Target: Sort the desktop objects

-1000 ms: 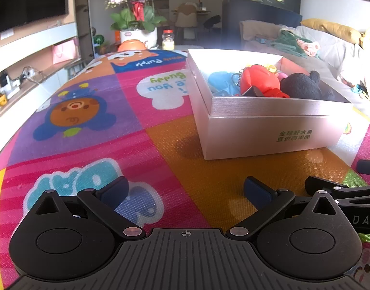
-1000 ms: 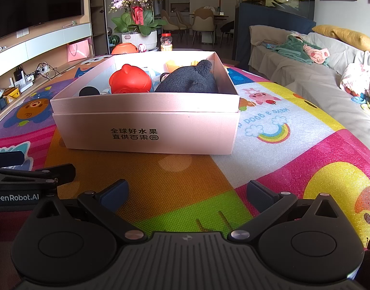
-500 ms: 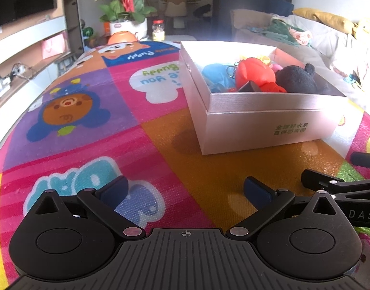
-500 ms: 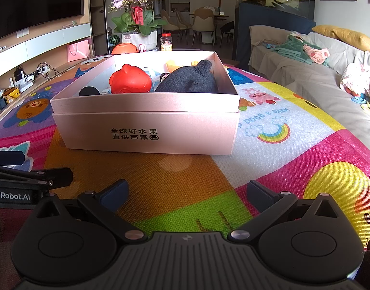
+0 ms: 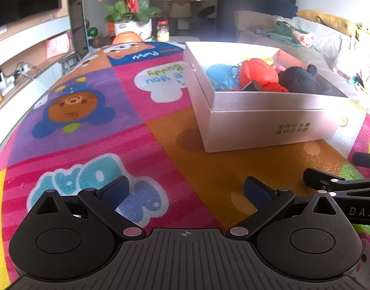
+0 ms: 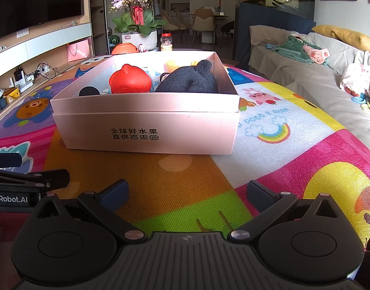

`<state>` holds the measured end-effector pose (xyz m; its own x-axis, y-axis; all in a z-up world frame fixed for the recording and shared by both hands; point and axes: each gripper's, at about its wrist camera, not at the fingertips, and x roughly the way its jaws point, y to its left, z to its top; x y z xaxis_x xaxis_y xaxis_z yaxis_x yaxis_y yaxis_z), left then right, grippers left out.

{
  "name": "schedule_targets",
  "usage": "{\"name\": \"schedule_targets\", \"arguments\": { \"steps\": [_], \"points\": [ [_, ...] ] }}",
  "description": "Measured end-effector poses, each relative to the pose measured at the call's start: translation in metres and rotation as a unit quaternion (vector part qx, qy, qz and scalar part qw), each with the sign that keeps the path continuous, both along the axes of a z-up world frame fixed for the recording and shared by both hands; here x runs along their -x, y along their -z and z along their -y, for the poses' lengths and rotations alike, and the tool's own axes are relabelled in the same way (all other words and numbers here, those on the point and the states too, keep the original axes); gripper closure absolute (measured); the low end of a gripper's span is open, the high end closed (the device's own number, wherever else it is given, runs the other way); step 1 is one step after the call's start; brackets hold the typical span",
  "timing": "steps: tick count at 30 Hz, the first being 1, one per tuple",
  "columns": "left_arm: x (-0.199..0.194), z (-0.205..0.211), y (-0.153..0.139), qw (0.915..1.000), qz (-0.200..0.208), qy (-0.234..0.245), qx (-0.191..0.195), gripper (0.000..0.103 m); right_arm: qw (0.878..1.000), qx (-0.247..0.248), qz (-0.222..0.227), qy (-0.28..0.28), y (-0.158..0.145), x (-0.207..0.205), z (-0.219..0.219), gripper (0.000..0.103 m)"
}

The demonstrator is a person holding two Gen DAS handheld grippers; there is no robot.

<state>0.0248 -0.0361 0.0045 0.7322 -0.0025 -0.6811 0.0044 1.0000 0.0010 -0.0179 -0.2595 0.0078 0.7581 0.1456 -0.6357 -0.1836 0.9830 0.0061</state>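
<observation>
A pale pink box (image 6: 146, 130) stands on the colourful mat, also in the left wrist view (image 5: 269, 125) at the right. It holds a red toy (image 6: 130, 79) (image 5: 258, 75), a black plush (image 6: 188, 81) (image 5: 300, 79), a blue item (image 5: 218, 73) and a small black round thing (image 6: 89, 91). My left gripper (image 5: 186, 189) is open and empty, low over the mat, left of the box. My right gripper (image 6: 186, 193) is open and empty, in front of the box. Each gripper shows at the other view's edge.
The mat (image 5: 93, 120) covers the whole tabletop. A flower pot (image 6: 139, 37), an orange round object (image 6: 124, 47) and a jar (image 6: 166, 42) stand past the far edge. A sofa (image 6: 305, 72) with clothes runs along the right. A TV shelf (image 6: 40, 46) is at left.
The left wrist view has shifted slightly, tilting down then back. The right gripper and the box have not moved.
</observation>
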Motion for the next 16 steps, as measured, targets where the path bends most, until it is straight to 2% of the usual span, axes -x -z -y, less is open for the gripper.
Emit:
{"name": "schedule_targets", "arguments": {
  "steps": [16],
  "points": [
    [-0.0006, -0.0004, -0.0004, 1.0, -0.002, 0.004, 0.001, 0.0, 1.0, 0.0, 0.0, 0.0, 0.0002, 0.0, -0.0004, 0.0]
  ]
}}
